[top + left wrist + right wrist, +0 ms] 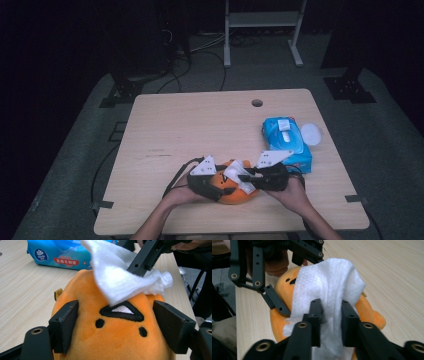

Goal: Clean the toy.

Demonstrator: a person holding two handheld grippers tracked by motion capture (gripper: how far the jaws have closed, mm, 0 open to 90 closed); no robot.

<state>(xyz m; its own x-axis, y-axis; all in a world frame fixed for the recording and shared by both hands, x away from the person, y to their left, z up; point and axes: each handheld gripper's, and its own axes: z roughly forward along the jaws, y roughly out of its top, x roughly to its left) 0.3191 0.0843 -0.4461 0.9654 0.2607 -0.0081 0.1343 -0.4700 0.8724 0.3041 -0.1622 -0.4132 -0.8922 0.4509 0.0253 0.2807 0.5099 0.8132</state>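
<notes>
An orange plush toy [235, 196] with a stitched face [115, 340] lies near the table's front edge. My left gripper [226, 184] is shut on it, one black jaw pressed into each side of the face [116, 307]. A white wipe [235, 171] is draped over the top of the toy [117, 277]. My right gripper [246, 176] reaches in from the right onto the toy's top. In the right gripper view its jaws [331, 305] stand a little apart, with the wipe [327, 280] bunched loosely between them. A left gripper finger [273, 300] rests against the toy [369, 312].
A blue pack of wet wipes [287, 142] lies on the table [190, 125] to the right, just behind my right hand, also in the left gripper view [57, 255]. A small white disc [311, 134] sits beside it. The table has a round hole [257, 103] near its far edge.
</notes>
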